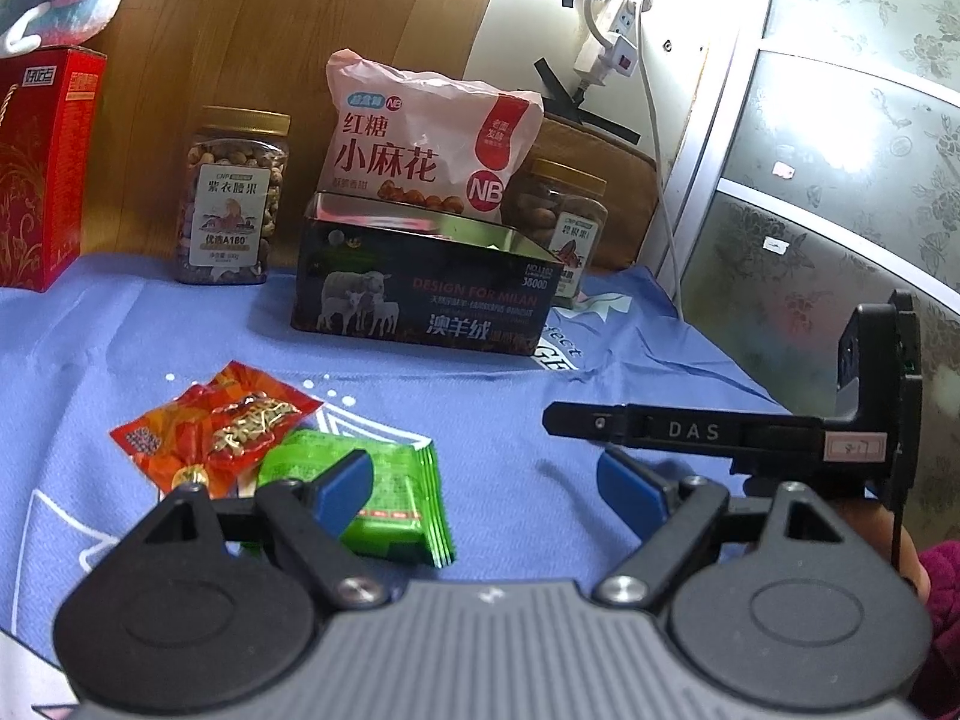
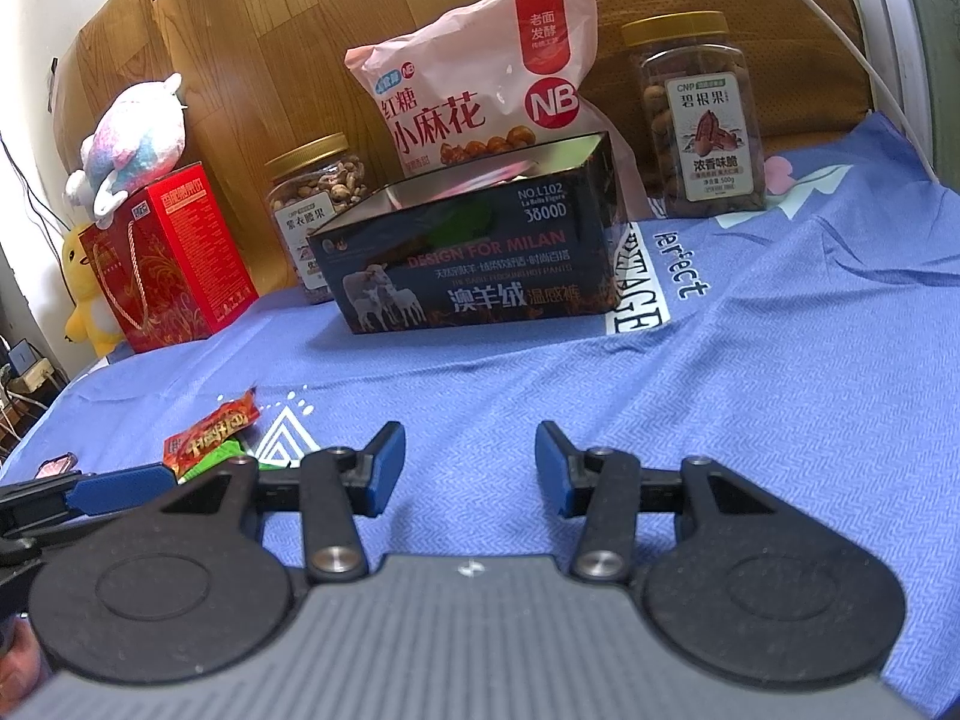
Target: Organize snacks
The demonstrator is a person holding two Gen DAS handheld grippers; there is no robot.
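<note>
Left view only: green packets (image 1: 384, 504) before wide, empty left gripper (image 1: 486, 489). Right view only: yellow plush (image 2: 90, 288); right gripper (image 2: 471, 468) half-spread, empty.

So the open tin box (image 2: 480, 264) sits mid-counter on the cloth (image 2: 780, 360), big snack bag (image 2: 480, 90) right behind it, a nut jar (image 2: 318, 204) on its left and another jar (image 2: 699, 120) on its right. Gift box (image 2: 174, 258) far left. Two small packets (image 1: 288, 462) overlap out front-left.
</note>
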